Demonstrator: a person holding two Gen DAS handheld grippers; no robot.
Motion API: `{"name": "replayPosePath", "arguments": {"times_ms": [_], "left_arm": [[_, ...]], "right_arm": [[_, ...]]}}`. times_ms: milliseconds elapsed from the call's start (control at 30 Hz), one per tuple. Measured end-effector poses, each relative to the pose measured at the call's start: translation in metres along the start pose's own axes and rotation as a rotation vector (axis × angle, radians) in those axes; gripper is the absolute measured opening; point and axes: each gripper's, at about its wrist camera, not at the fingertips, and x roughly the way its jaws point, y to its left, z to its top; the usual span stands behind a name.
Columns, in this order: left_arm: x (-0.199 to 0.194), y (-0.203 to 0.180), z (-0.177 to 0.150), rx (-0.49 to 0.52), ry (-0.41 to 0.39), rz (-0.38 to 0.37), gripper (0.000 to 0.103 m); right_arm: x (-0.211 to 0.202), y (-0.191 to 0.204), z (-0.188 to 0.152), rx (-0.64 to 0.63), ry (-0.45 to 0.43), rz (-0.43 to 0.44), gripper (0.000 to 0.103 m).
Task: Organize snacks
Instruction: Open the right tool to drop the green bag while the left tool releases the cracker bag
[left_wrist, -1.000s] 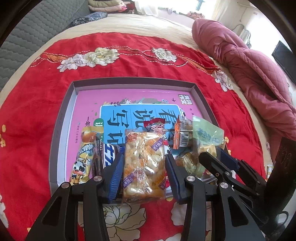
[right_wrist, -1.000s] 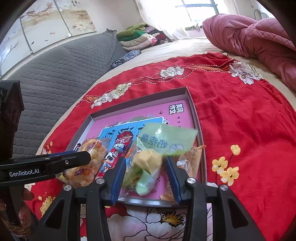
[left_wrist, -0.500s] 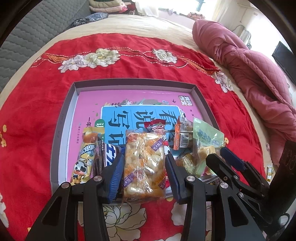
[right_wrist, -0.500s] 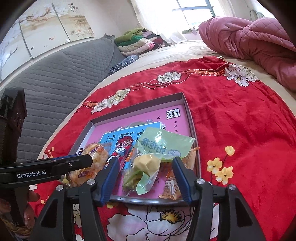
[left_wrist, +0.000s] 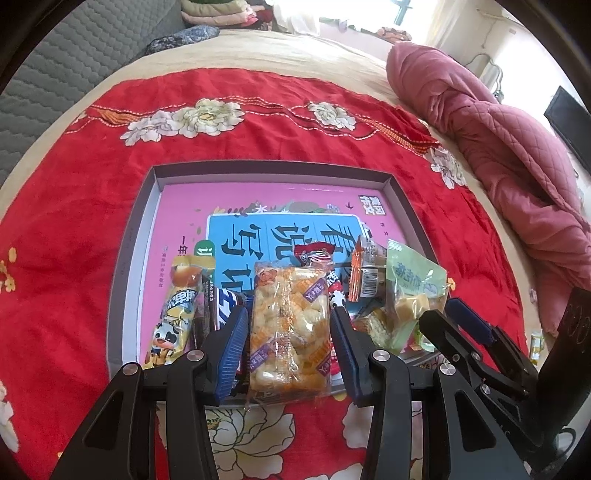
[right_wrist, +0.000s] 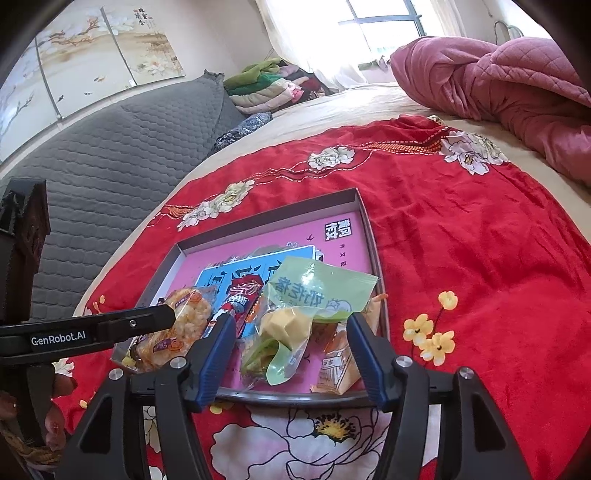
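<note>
In the left wrist view the left tongs (left_wrist: 288, 343) hold the light, crackly rice-cracker packet (left_wrist: 288, 325) by its sides over the tray (left_wrist: 129, 266) edge, and in the right wrist view the right tongs (right_wrist: 291, 354) are opening around the soft green bag (right_wrist: 295, 317), untouched, best pinched at its sealed end.

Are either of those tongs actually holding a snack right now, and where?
Left tongs grip the clear rice-cracker packet by its long sides. Right tongs are opening around the pale green snack bag, not pinching it.
</note>
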Motion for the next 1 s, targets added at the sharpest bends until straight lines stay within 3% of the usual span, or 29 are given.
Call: {"name": "replayPosePath", "arguments": {"times_ms": [700, 1000], "left_arm": [[-0.022, -0.001, -0.003, 0.010, -0.025, 0.003, 0.059], [-0.049, 0.001, -0.023, 0.009, -0.025, -0.007, 0.065]], "right_arm": [[-0.017, 0.009, 0.004, -0.049, -0.050, -0.055, 0.071], [-0.043, 0.024, 0.002, -0.069, -0.063, -0.101, 0.083]]}}
